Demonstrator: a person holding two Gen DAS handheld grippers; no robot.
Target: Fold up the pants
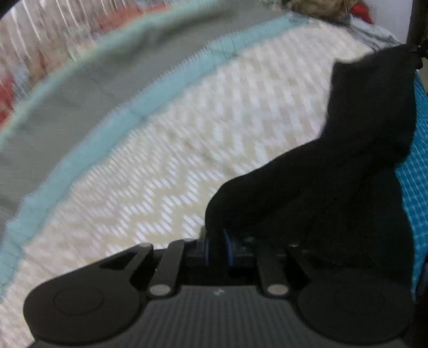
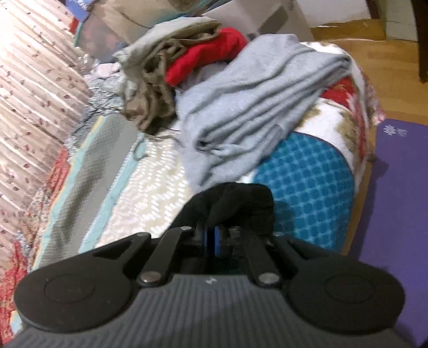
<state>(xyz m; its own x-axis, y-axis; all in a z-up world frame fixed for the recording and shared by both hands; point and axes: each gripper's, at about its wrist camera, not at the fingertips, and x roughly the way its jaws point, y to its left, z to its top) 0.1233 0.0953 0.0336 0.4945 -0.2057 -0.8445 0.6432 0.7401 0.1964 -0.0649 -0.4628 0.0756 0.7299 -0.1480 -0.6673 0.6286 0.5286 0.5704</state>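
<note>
Left gripper (image 1: 218, 247): jaws together, clamped on a bunch of the black pants (image 1: 347, 174). The fabric rises from the jaws in a long band up to the top right of the left wrist view, lifted off the bed there; that view is motion-blurred.

Right gripper (image 2: 212, 237): jaws together, clamped on another bunch of the same pants (image 2: 232, 203), a crumpled wad just ahead of the fingertips.

Edges and room: the cream zigzag bedspread (image 1: 187, 147) is bare across the middle of the bed. One side is bounded by a grey band (image 1: 88, 93) with teal trim, the other by a blue patterned cover (image 2: 307, 187) at the bed's edge. Beyond that edge sit a purple mat (image 2: 396, 214) and wood floor (image 2: 374, 53).

Counts:
- one pair of black pants, held at two points
- one grey fleece garment (image 2: 254, 107), heaped at the far end of the bed
- one red garment (image 2: 208, 56) and one khaki garment (image 2: 157, 88), piled just beside the grey one
- one floral blanket (image 2: 345, 107) under the heap at the bed's edge

Surface: soft, quilted. A pleated leaf-print fabric (image 2: 34, 80) runs along the far side, past the grey band. Cardboard boxes (image 2: 240, 13) stand behind the pile.
</note>
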